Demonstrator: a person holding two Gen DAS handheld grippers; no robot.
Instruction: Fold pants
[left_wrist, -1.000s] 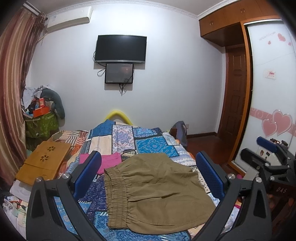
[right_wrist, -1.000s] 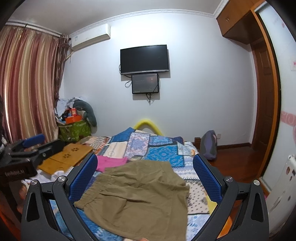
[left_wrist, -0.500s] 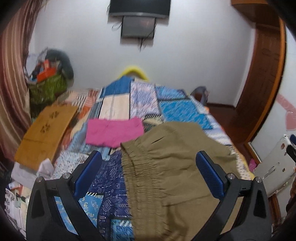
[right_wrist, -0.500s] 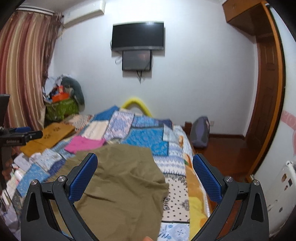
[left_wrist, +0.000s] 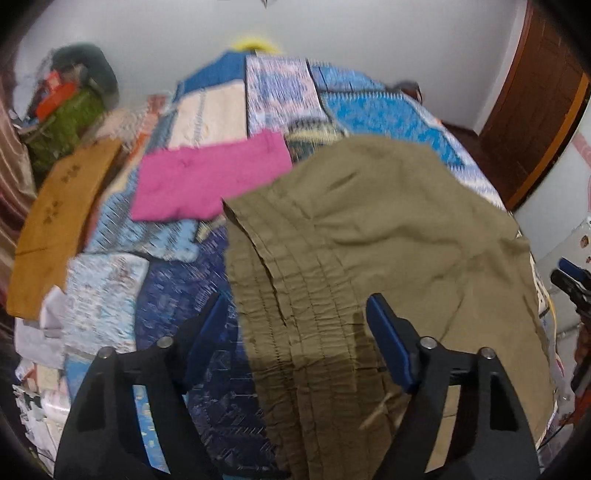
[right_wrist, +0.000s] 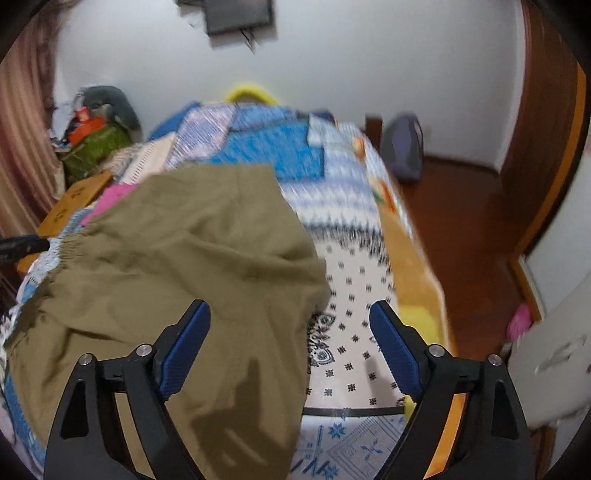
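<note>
The pants (left_wrist: 369, 236) lie flat on the bed (right_wrist: 351, 280). Left gripper (left_wrist: 295, 328) straddles the near waistband, right gripper (right_wrist: 288, 332) the hem edge; both are closing, seemingly gripping nothing yet. Pinch both layers before lifting.

A patchwork bed (right_wrist: 288, 158) stands against a white wall (right_wrist: 369, 55). Curtain (right_wrist: 18, 147) left; wood floor (right_wrist: 461, 221) and door (left_wrist: 532, 110) right.
</note>
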